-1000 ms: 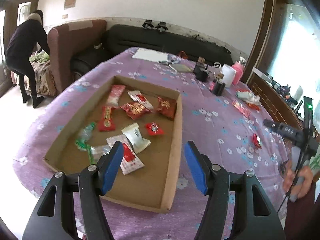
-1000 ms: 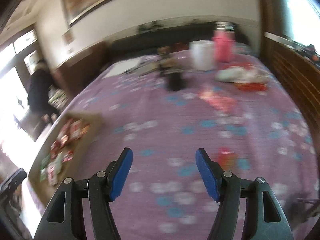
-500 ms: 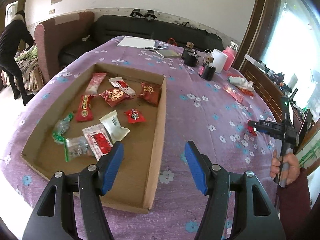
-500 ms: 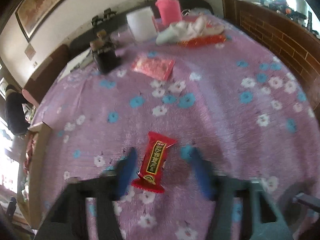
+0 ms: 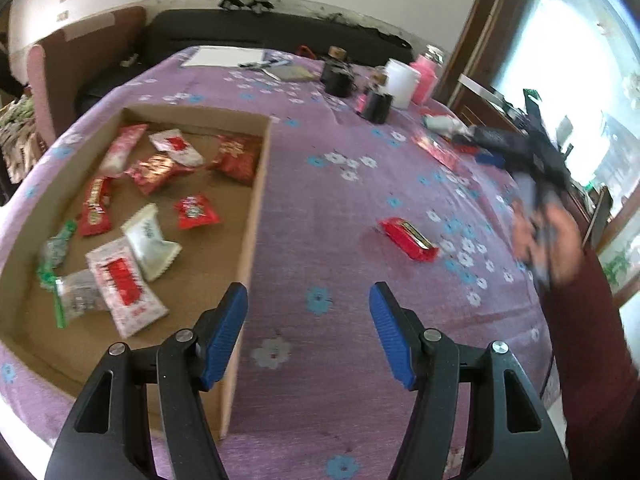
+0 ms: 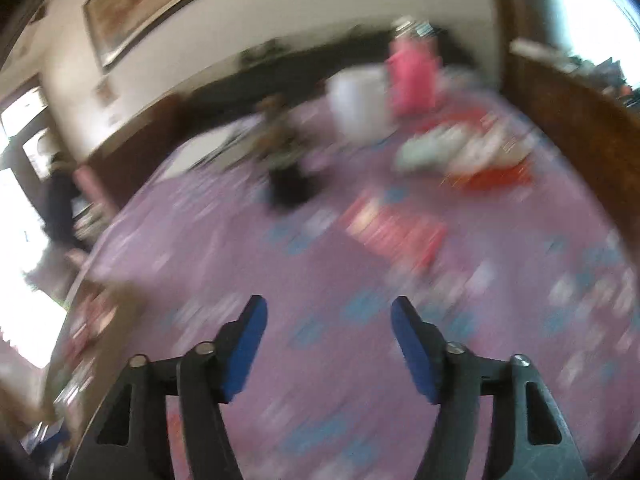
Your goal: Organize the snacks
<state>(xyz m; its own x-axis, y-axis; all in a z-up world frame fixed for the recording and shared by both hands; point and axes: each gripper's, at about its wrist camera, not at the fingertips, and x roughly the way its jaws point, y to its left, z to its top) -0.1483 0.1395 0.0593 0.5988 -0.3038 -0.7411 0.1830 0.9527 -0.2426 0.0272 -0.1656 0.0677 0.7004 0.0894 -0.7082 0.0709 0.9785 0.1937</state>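
A shallow cardboard box lies on the purple flowered tablecloth and holds several snack packets, such as a red candy and a white packet. A red snack bar lies loose on the cloth right of the box. My left gripper is open and empty, just above the box's right front corner. My right gripper is open and empty over the cloth; its view is blurred. It also shows at the right of the left wrist view, blurred. A pink packet lies ahead of it.
At the back of the table stand a pink bottle, a white cup, black holders and papers. More wrappers lie at the far right. A wooden ledge borders the table's right side.
My left gripper has shifted right, so the box now sits to its left. My right gripper has swung up and forward off the red snack bar; its view is blurred by motion.
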